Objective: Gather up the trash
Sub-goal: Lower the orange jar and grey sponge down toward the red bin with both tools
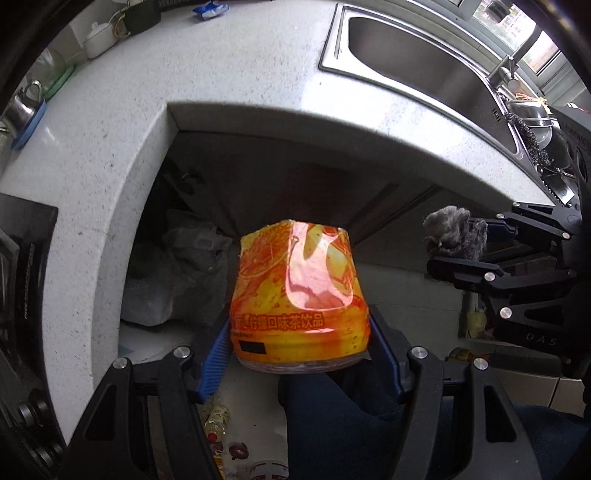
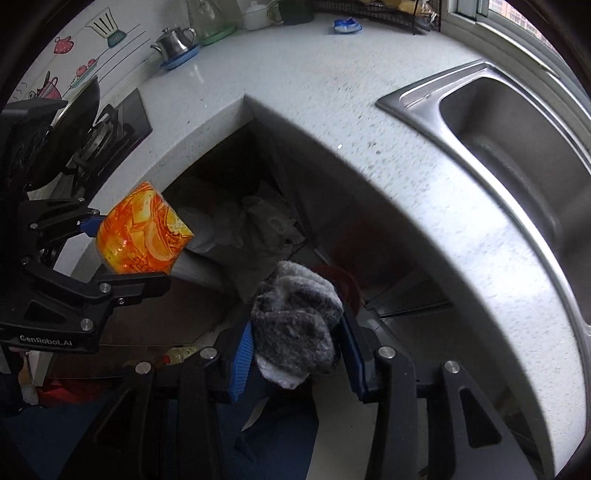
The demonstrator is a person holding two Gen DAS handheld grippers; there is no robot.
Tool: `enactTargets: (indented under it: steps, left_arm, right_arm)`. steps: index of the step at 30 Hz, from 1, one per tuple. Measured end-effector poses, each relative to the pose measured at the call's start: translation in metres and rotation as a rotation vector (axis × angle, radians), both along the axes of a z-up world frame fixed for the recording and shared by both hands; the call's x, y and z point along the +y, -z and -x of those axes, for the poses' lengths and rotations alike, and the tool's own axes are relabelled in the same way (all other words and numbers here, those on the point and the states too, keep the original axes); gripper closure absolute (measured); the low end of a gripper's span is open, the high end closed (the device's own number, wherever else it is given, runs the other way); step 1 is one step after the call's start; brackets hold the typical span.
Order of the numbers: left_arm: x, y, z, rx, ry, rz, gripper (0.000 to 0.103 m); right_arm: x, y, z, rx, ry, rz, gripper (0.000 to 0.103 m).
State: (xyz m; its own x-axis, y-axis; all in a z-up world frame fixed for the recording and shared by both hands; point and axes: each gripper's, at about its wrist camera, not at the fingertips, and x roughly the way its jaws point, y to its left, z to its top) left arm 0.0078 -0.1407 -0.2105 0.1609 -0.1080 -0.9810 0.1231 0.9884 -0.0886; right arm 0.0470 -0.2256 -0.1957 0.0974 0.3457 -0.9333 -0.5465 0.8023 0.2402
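The orange bottle piece (image 1: 299,295) carries a band of red Chinese characters that reads partly as "口味茶饮品", above a small black rectangle on its label. The body of the left gripper (image 2: 122,251), seen from the right wrist camera, is printed "GenRobot.AI"; the right gripper (image 1: 439,243), seen from the left wrist camera, shows the letters "DAS".

The left gripper's jaws stand moderately wide and clamp the orange bottle piece between their blue ribbed pads (image 1: 216,363), 1 on each side. The right gripper's (image 2: 295,343) jaws are narrower and pinch a crumpled grey rag (image 2: 295,325) between their blue pads.

Both items hang in the air in front of the notched edge of the pale speckled counter (image 1: 236,85), above the dark recess below it. In that recess lies a heap of grey plastic bags (image 1: 173,273); whether they sit in a bin cannot be told.

The steel sink (image 1: 417,59) set into the counter is bare as far as its basin shows. At the far end of the counter a steel teapot (image 2: 173,42) stands on a blue saucer (image 2: 181,59), and a blue-and-white packet (image 2: 347,24) lies apart from them.
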Motion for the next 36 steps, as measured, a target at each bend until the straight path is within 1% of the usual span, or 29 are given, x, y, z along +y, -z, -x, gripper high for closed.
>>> enactTargets:
  steps: [6,9,12,15,20,23,25,27,30,33,36]
  left_arm:
    - [0.011,0.066,0.004,0.075,-0.034,-0.007,0.038]
    - [0.018,0.097,0.004,0.087,-0.045,0.016,0.038]
    - [0.02,0.127,0.001,0.093,-0.039,0.008,0.038]
    - [0.018,0.162,-0.001,0.105,-0.028,0.022,0.038]
    - [0.013,0.227,-0.012,0.126,-0.011,0.038,0.038]
    - [0.015,0.262,-0.024,0.138,-0.004,0.031,0.038]
    - [0.011,0.28,-0.028,0.142,0.001,0.029,0.038]
    - [0.009,0.295,-0.032,0.147,0.006,0.026,0.038]
    - [0.006,0.316,-0.038,0.147,0.009,0.031,0.038]
    - [0.006,0.336,-0.043,0.151,0.0,0.061,0.038]
    - [0.006,0.361,-0.048,0.149,0.01,0.056,0.038]
  right_arm:
    - [0.027,0.062,0.003,0.019,-0.043,0.034,0.062]
    - [0.036,0.097,0.001,0.034,-0.06,0.026,0.062]
    - [0.036,0.135,0.0,0.065,-0.048,0.023,0.062]
    - [0.037,0.17,-0.003,0.089,-0.034,0.027,0.062]
    - [0.039,0.227,-0.01,0.109,-0.003,0.045,0.062]
    - [0.038,0.259,-0.01,0.112,0.007,0.051,0.062]
    - [0.04,0.279,-0.013,0.124,0.014,0.052,0.062]
    - [0.043,0.294,-0.015,0.131,0.02,0.048,0.062]
    - [0.041,0.312,-0.015,0.091,0.001,0.042,0.062]
    - [0.038,0.333,-0.016,0.097,-0.018,0.045,0.062]
    - [0.031,0.346,-0.017,0.091,-0.032,0.04,0.062]
